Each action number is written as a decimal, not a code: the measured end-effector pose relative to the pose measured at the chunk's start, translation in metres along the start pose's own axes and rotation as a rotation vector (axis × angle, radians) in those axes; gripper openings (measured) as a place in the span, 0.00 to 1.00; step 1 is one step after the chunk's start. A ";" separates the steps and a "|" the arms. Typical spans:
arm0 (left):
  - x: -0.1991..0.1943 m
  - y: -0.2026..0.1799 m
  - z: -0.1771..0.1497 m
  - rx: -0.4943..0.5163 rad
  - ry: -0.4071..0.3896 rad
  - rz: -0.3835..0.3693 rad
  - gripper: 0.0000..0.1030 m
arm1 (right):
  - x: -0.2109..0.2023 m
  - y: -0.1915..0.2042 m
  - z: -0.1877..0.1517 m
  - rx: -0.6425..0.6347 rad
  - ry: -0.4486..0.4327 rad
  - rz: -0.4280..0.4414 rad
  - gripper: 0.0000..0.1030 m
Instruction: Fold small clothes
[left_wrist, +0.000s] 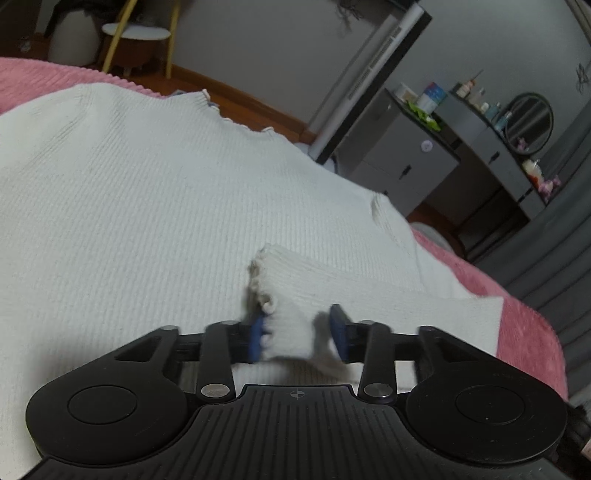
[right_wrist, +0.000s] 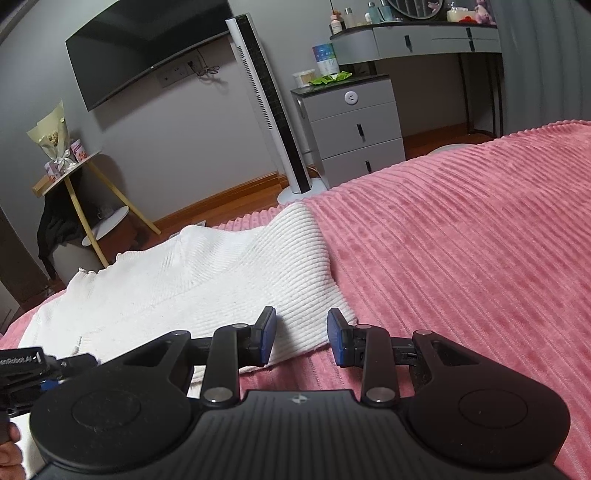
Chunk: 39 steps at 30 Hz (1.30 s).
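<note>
Your left gripper (left_wrist: 297, 334) is smeared with motion blur at the pads, so you can't tell whether they press the sleeve cuff (left_wrist: 284, 299) between them. The white sweater (left_wrist: 129, 206) runs off the left edge of the left wrist view. In the right wrist view, lower left, a hand (right_wrist: 9, 448) is cut by the frame edge, and the bottles (right_wrist: 354, 14) at top are too small to read.

Black left gripper (left_wrist: 297, 334) and right gripper (right_wrist: 301, 336), blue-padded jaws, silver screws.
</note>
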<state>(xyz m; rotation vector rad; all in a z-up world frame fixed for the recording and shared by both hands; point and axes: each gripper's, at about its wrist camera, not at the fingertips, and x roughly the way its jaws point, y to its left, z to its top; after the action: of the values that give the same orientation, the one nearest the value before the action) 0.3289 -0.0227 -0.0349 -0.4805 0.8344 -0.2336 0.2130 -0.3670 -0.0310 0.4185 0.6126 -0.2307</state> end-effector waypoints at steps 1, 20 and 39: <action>0.001 0.000 0.000 -0.015 -0.003 -0.005 0.38 | 0.000 0.000 0.000 0.002 0.001 0.003 0.30; -0.075 0.047 0.039 0.109 -0.263 0.349 0.13 | 0.004 0.008 -0.002 0.033 -0.007 0.138 0.30; -0.072 0.075 0.052 0.075 -0.267 0.276 0.12 | 0.050 -0.006 -0.017 0.407 0.013 0.405 0.22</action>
<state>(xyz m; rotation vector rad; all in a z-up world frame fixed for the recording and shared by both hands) 0.3222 0.0869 0.0050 -0.3127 0.6191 0.0539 0.2418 -0.3688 -0.0754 0.9249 0.4791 0.0384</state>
